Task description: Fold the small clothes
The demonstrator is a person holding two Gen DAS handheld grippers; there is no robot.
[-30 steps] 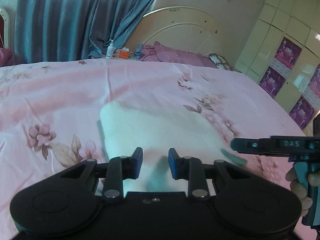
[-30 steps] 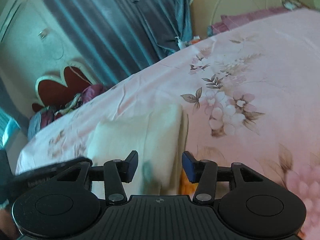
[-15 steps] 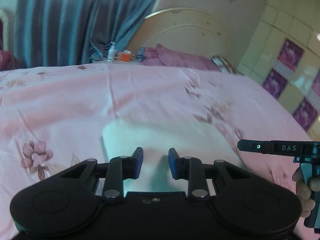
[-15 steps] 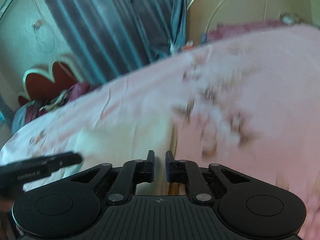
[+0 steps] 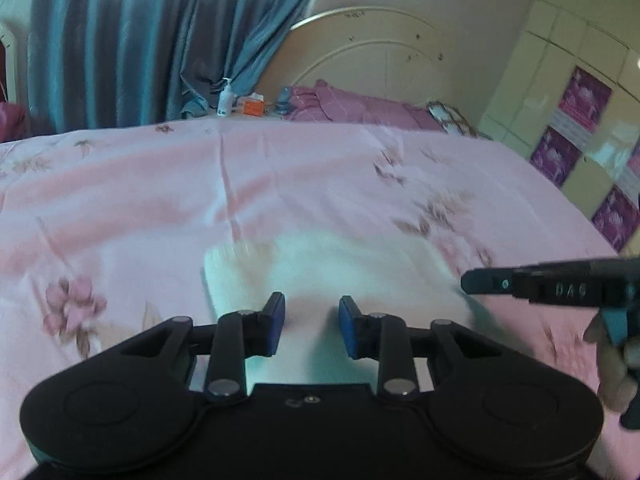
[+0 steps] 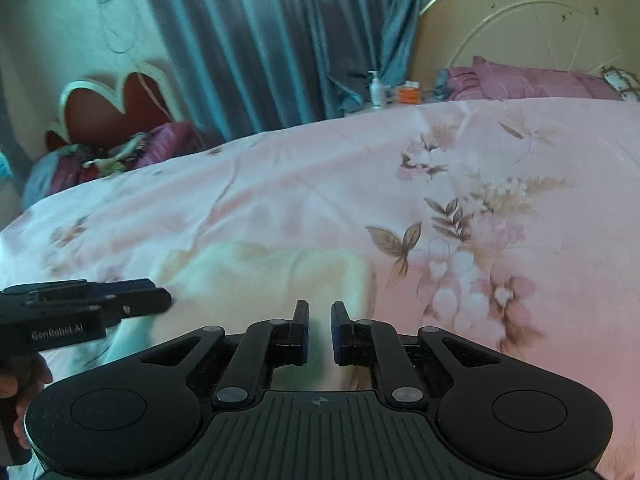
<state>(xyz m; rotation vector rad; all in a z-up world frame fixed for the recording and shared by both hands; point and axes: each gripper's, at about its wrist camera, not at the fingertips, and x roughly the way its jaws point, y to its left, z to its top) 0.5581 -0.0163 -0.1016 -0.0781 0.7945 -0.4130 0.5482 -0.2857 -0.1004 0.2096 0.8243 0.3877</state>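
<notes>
Both tongs over folded white cloth (image 5: pixel 332 272) on bed: left tongs (image 5: pixel 311 326) open, right tongs (image 6: pixel 320 332) nearly closed, empty.

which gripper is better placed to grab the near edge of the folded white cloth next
Probably left: the left gripper sits over the folded white cloth with a gap between its jaws. The right gripper is nearly shut, near the cloth's right edge.
</notes>
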